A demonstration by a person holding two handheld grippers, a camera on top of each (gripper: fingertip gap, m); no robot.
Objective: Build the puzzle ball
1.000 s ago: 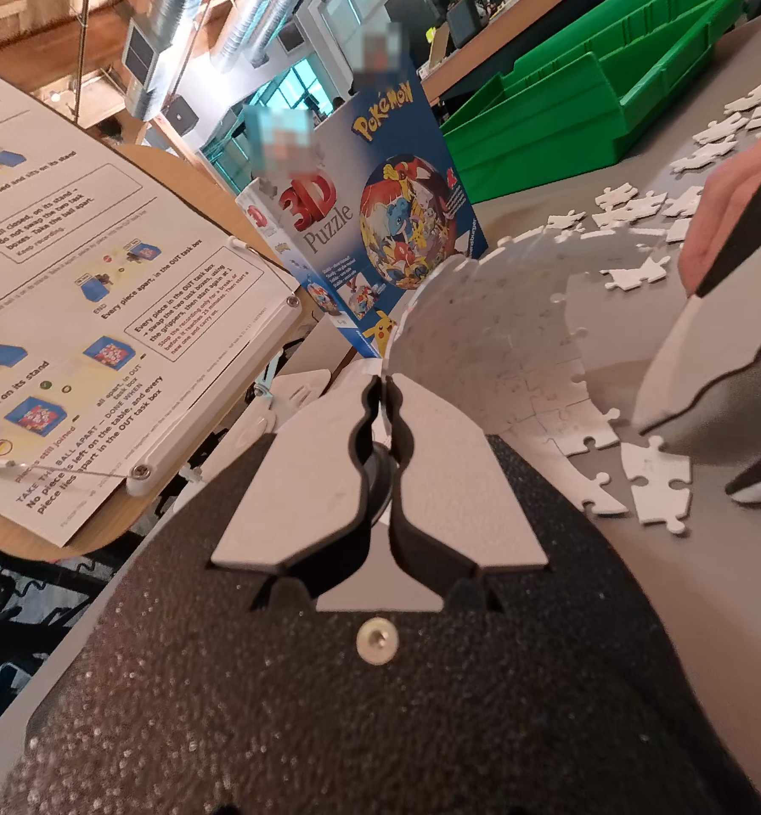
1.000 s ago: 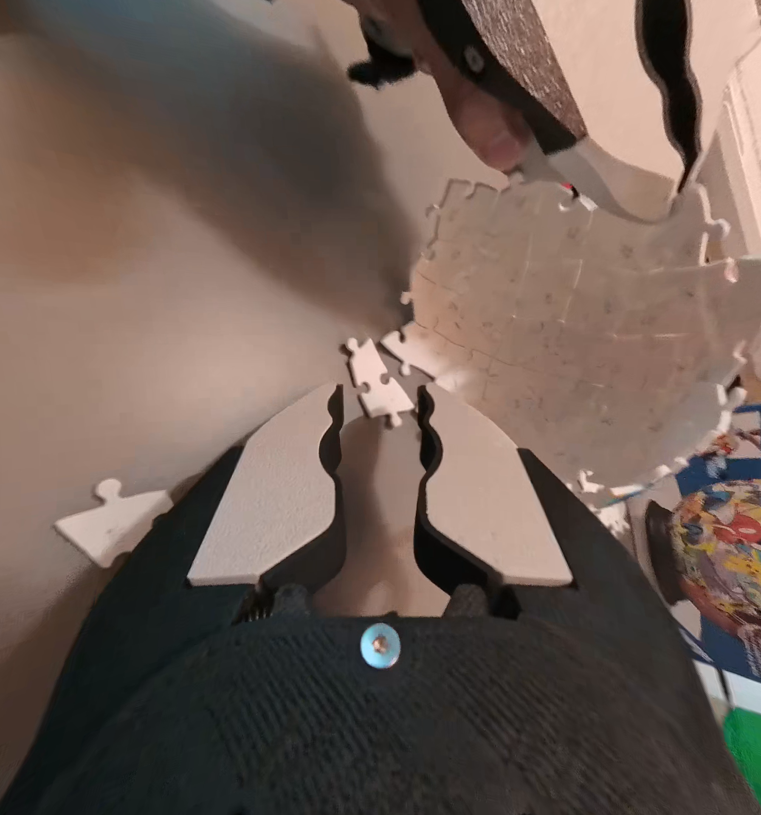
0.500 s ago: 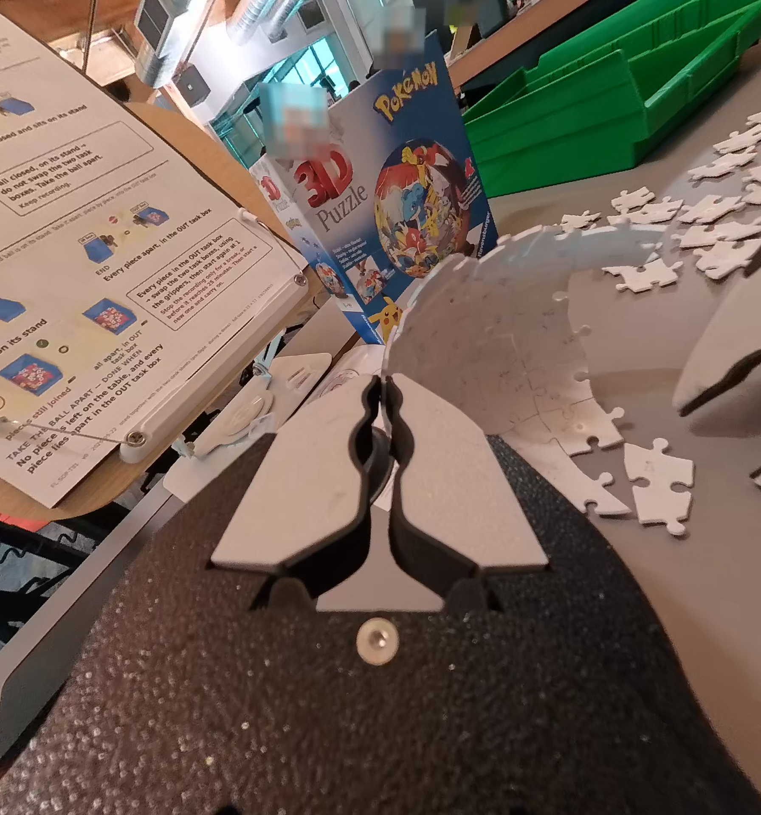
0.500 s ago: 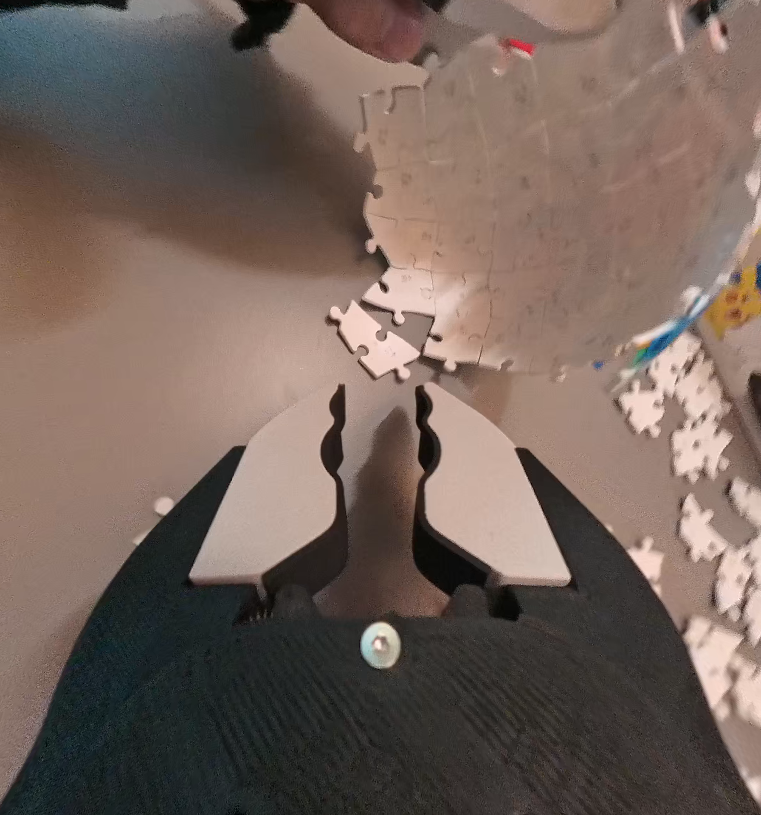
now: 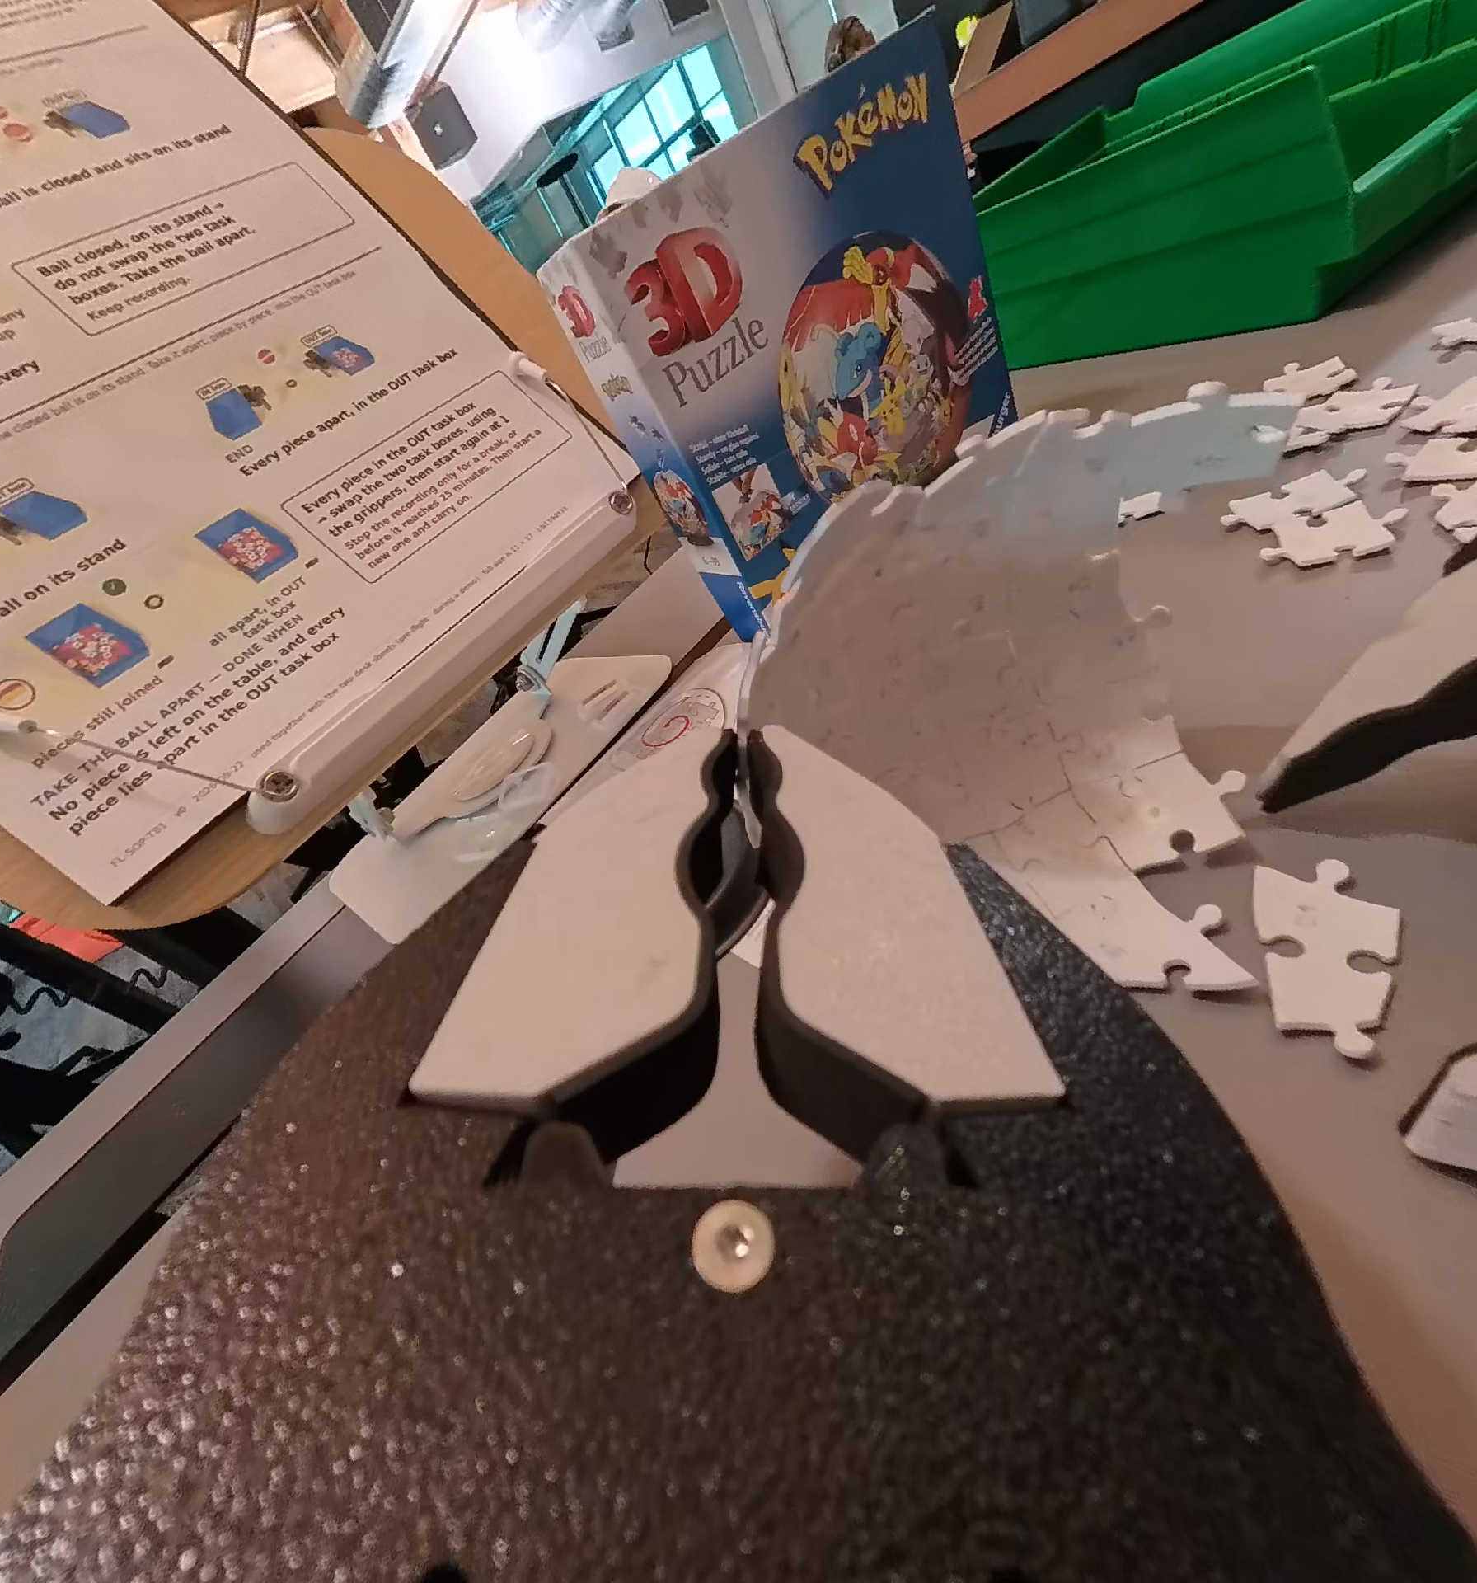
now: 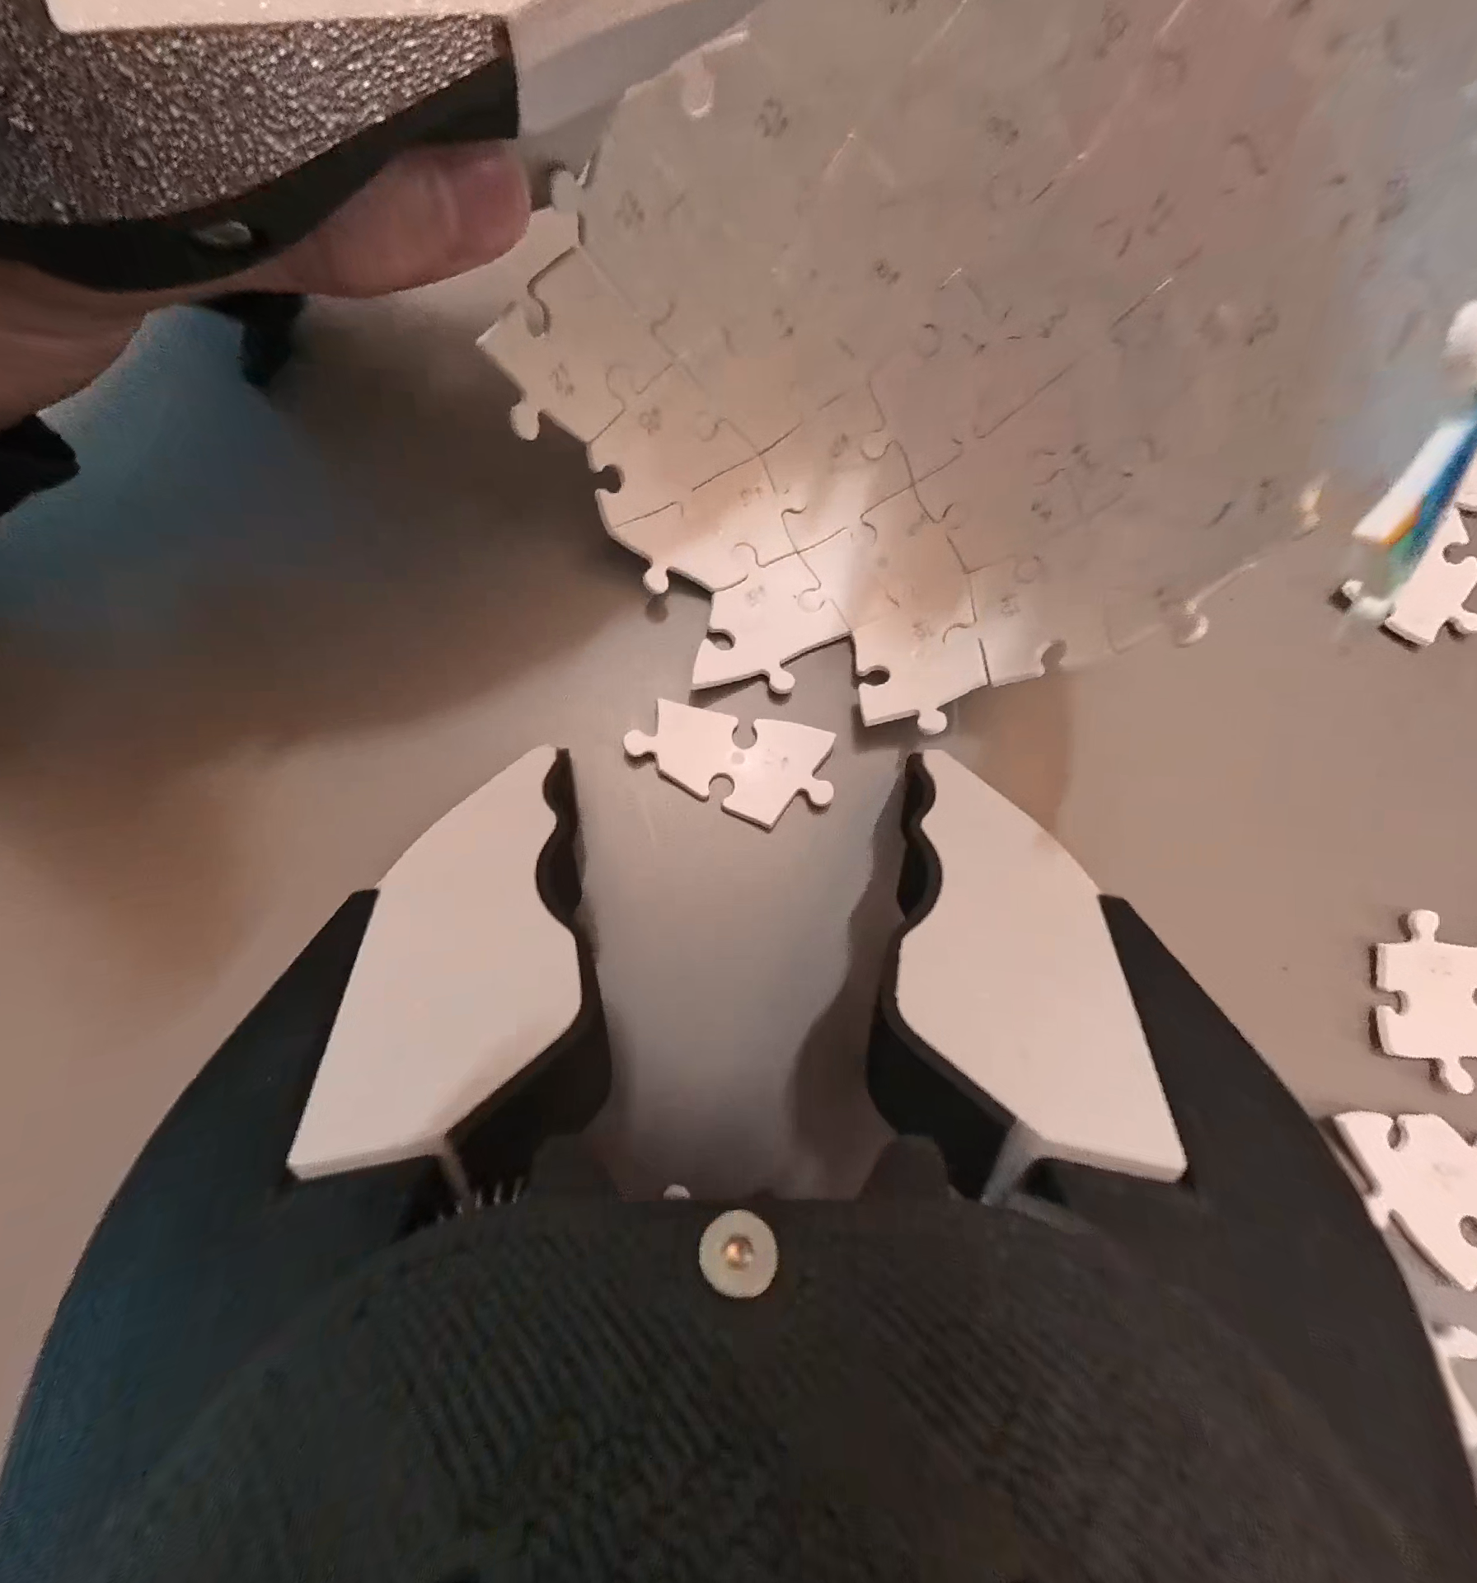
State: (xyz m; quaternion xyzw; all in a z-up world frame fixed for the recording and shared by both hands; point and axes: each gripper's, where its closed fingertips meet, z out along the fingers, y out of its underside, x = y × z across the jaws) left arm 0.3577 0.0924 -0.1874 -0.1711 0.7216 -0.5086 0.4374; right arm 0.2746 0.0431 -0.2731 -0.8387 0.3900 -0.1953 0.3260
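The left gripper (image 5: 748, 762) was clamped on the rim of the partly built puzzle ball (image 5: 958, 651), a curved white shell standing on its lower edge on the grey bench (image 5: 1232, 1285), in front of the upright puzzle box (image 5: 804, 343) near the bench's far left edge. The right gripper (image 6: 735, 775) hung over the bench with its jaws spread wide and nothing between them, aimed at a joined pair of loose pieces (image 6: 731, 762) lying flat just in front of its tips and just short of the shell's ragged lower edge. More loose pieces (image 5: 1309, 522) lay scattered toward the far right of the bench, before the green bins (image 5: 1232, 197). The step in hand appeared to be picking up that pair for fitting into the shell. To do it well, the right gripper should probably come down low and nearly flat, one finger sliding under an edge, since thin flat card on a smooth top gives little to pinch. A light squeeze would likely be wise, lest the two pieces pop apart. The left gripper should hold the shell steady and avoid bending it, as the joints near the open edge looked easy to spring.
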